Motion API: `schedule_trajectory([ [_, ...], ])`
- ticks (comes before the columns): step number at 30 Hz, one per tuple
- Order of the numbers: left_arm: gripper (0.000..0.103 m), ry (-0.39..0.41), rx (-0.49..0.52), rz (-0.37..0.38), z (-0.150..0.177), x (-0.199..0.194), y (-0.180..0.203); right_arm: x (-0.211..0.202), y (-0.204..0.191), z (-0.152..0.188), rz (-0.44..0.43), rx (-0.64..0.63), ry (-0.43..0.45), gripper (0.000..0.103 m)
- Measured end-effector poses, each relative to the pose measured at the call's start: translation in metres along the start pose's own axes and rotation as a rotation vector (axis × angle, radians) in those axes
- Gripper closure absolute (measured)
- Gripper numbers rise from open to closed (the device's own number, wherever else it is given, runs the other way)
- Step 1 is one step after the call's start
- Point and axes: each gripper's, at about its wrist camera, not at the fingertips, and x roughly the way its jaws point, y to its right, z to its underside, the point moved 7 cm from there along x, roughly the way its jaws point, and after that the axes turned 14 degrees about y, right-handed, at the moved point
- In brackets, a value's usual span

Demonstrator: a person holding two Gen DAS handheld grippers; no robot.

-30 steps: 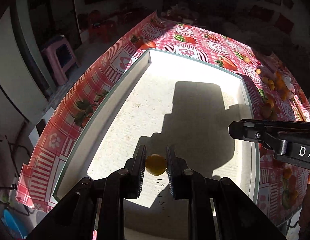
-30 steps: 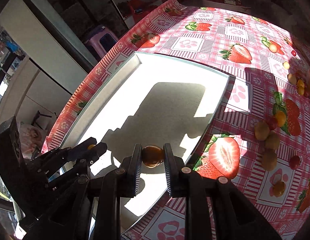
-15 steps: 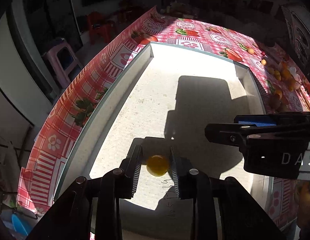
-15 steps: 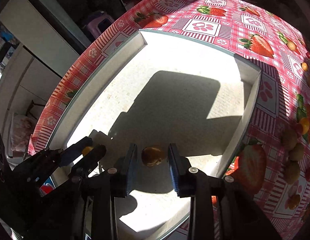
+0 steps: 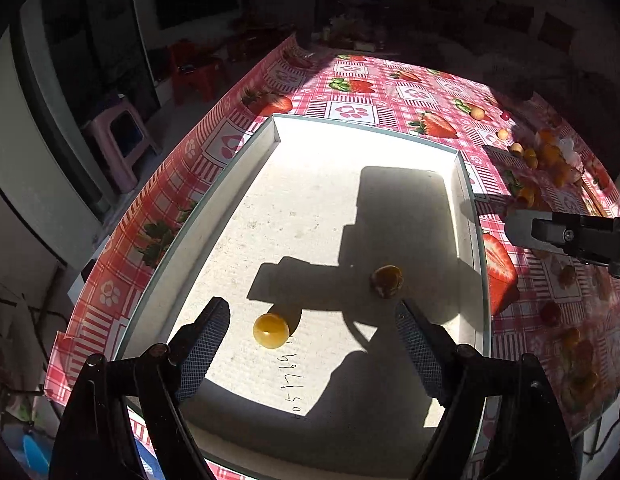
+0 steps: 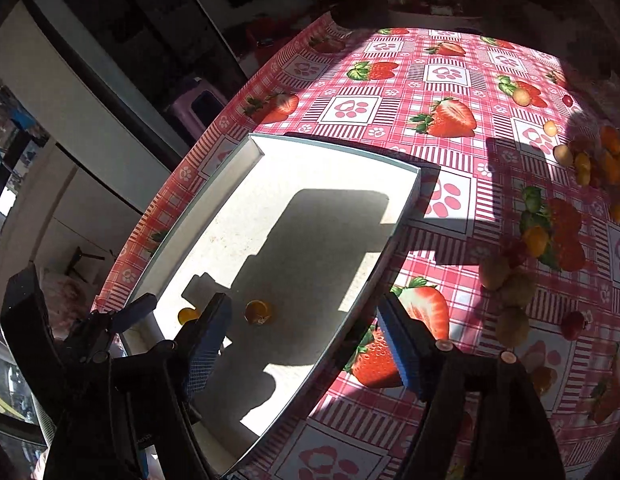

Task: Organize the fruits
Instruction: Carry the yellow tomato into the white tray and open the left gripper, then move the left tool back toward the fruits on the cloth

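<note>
Sunlit strawberry-print tablecloth bears a white tray; dim room behind.

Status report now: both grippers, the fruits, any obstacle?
Left gripper and right gripper open, jaws just opened, empty. Yellow fruit and brown fruit lie in white tray. More fruits on tablecloth. No obstacle.

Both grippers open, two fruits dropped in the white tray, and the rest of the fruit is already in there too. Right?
Not quite. Only the yellow fruit and the brown fruit lie in the white tray. The rest of the fruit is out on the tablecloth, as the right wrist view shows. Both grippers are open.
</note>
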Motion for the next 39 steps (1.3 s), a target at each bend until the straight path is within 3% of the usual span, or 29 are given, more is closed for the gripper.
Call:
schedule_trajectory([
  [10, 0.018, 0.010, 0.110, 0.144, -0.008, -0.013, 0.096, -0.066, 0.134, 0.034, 0.227, 0.136, 0.040, 0.024],
  [15, 0.018, -0.007, 0.169, 0.201, 0.001, -0.013, 0.142, -0.081, 0.174, 0.055, 0.283, 0.196, 0.028, 0.024],
  [22, 0.018, -0.030, 0.249, 0.190, 0.021, 0.001, 0.171, -0.080, 0.182, 0.061, 0.282, 0.194, 0.029, 0.024],
  [32, 0.018, -0.063, 0.257, 0.204, 0.032, 0.015, 0.188, -0.060, 0.188, 0.048, 0.289, 0.168, 0.038, 0.024],
  [39, 0.018, -0.066, 0.202, 0.206, 0.031, 0.017, 0.190, -0.038, 0.184, 0.032, 0.291, 0.114, 0.039, 0.025],
])
